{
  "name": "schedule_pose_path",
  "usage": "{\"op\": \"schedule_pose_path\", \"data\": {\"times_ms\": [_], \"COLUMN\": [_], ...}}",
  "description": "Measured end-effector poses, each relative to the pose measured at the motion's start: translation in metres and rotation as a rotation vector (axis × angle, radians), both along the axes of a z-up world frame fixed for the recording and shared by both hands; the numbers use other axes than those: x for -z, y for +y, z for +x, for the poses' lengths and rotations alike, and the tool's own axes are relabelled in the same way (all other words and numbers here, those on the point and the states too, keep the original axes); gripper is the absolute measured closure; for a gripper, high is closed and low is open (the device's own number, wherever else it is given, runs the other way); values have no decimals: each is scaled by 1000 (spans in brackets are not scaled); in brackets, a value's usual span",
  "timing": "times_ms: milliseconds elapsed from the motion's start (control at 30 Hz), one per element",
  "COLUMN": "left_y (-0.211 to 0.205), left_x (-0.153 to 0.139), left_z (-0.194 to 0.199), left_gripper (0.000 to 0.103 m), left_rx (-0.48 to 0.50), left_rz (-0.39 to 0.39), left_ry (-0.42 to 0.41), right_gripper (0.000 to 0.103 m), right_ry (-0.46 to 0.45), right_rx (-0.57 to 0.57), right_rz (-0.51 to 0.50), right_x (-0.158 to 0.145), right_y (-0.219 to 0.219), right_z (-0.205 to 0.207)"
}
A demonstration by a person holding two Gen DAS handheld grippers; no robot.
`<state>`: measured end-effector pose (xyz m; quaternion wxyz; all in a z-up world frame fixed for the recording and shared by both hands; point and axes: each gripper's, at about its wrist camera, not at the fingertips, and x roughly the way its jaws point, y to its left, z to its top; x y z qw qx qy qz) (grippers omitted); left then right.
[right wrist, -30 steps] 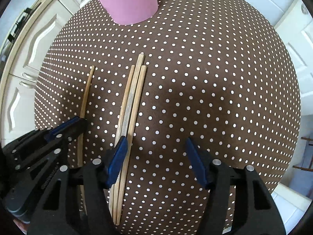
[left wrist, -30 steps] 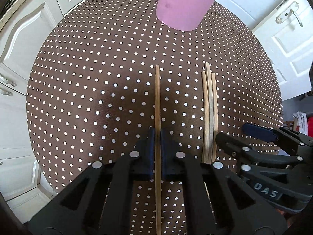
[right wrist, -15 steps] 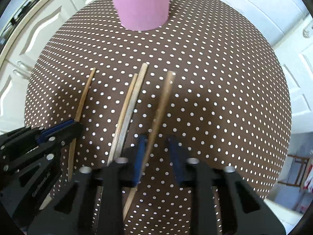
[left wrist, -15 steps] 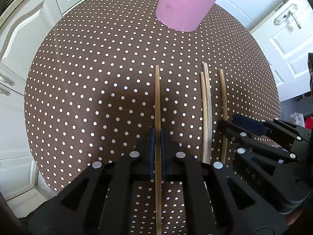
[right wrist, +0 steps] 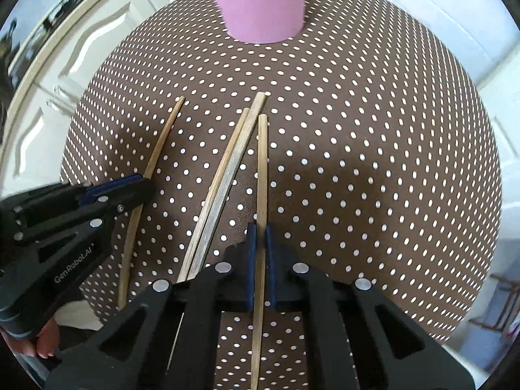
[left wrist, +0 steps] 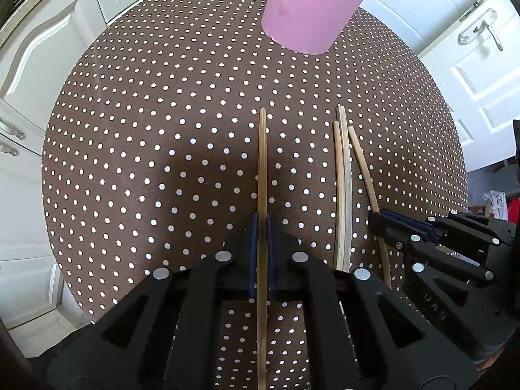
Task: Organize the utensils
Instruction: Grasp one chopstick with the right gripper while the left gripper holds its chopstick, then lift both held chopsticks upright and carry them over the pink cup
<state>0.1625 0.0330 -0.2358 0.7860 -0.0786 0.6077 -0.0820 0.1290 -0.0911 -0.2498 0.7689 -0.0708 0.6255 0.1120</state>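
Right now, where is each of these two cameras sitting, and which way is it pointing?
Left wrist: rides the left gripper, looking along its fingers, shut on a chopstick, toward the pink cup; the right gripper shows beside it.
Right wrist: rides the right gripper, shut on another chopstick, facing the same cup; the left gripper shows.
Shared: the dotted table, cup, and two loose chopsticks.

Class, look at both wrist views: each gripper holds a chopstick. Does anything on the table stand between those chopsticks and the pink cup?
Nothing visible does. Beyond the left gripper and its chopstick, only bare dotted cloth leads to the pink cup. The same holds for the right gripper.
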Motion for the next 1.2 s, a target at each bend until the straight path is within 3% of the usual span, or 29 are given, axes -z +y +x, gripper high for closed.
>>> {"op": "schedule_pose_path", "data": {"times_ms": [267, 467, 600, 1200], "left_y": [-15, -13, -6, -12], "left_x": [1, -4, -11, -93], "left_z": [2, 6, 10, 19], "left_gripper": [97, 97, 97, 97], "left_rx": [23, -33, -95, -101], "left_rz": [49, 35, -17, 6], "left_ry": [-20, -19, -14, -235], "right_gripper": [98, 98, 98, 98], "right_ry": [-2, -83, -139, -444], "right_rx": [22, 71, 103, 170], "right_rz": [31, 100, 131, 242], "right_x": [-2, -32, -52, -132], "right_y": [-4, -20, -31, -49], "right_z": [4, 13, 16, 16]}}
